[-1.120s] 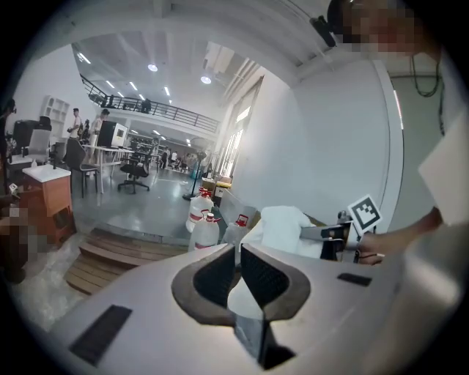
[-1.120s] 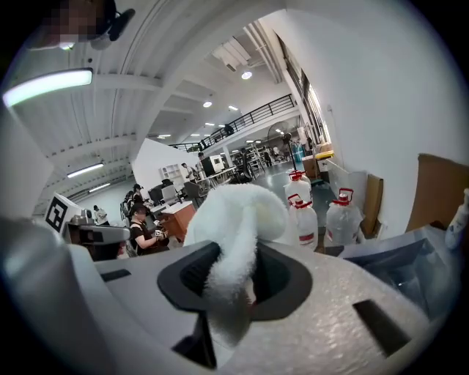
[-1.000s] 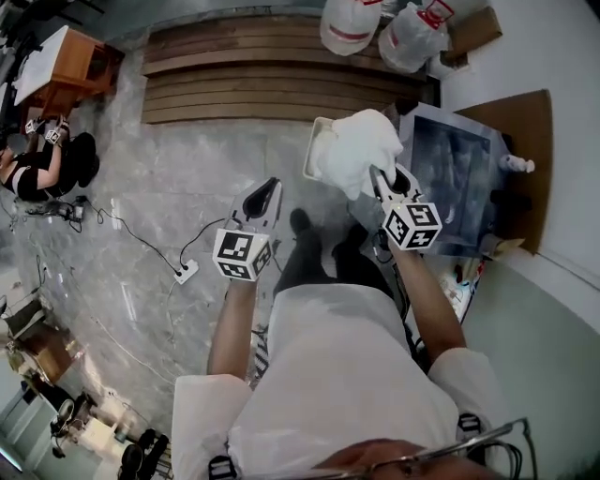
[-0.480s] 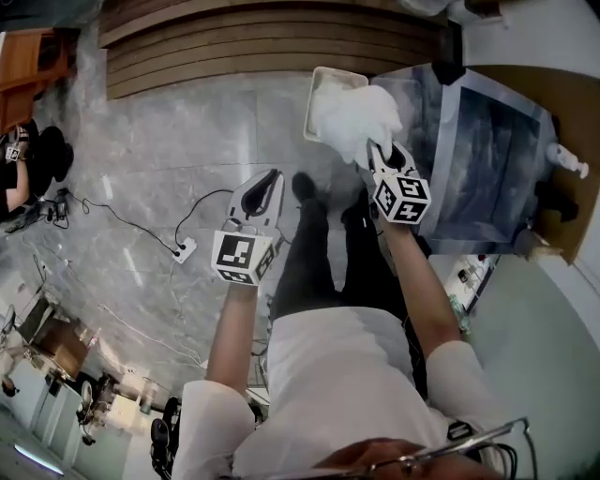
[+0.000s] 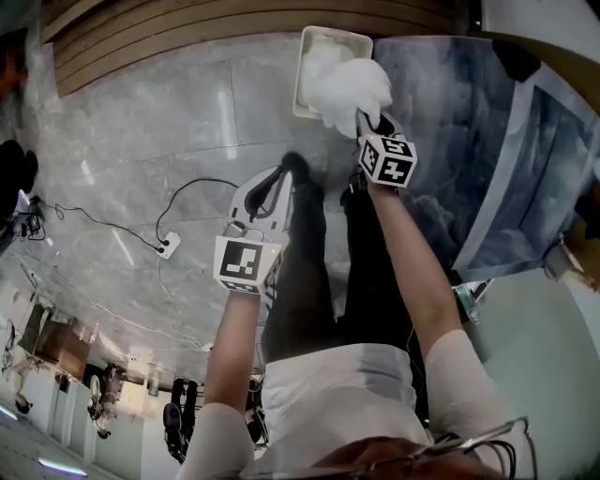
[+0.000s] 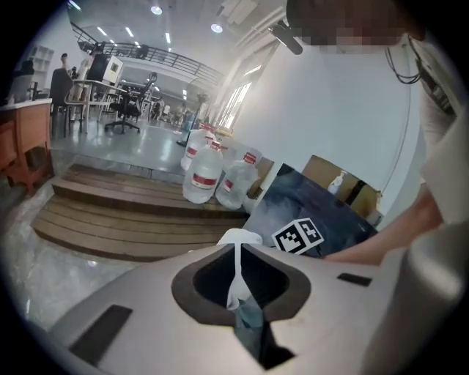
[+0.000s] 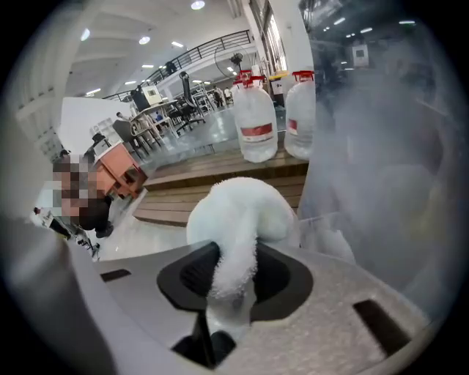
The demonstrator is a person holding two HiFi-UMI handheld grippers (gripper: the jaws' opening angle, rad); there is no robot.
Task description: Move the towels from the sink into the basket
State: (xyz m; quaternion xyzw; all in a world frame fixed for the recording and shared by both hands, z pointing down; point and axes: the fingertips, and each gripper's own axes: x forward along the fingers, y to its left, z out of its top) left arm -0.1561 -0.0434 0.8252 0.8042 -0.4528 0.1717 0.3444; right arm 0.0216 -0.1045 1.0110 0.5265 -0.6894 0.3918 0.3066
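While both hands have come down since a second ago, the left gripper (image 5: 278,178) has sunk toward the floor with its jaws together and nothing between them (its own view shows only a thin slit). It hangs at about 7 o'clock from the basket (image 5: 302,73) and plays no part now.

The right gripper (image 5: 367,127) has come down further. Its jaws are clamped on a fold of the white towel (image 5: 352,86), and the rest bulges out past the tips. Before, the towel was high beside the sink (image 5: 469,141). Now it hangs over the basket's right edge, at 11 o'clock from the gripper. I judge the carry is nearly finished: a little more toward 10 o'clock, then letting go, should drop it inside. Part of the cloth seems to overhang the rim, so it may slip out. Something white seems to lie in the basket already, but I cannot be sure.

Around it, a cable with a socket strip (image 5: 167,246) lies on the floor at 9 o'clock, well apart. Wooden steps (image 5: 234,28) run at 12 o'clock with water bottles (image 6: 209,172) on them. The person's own legs stand between the grippers. Nothing blocks the way to the basket.
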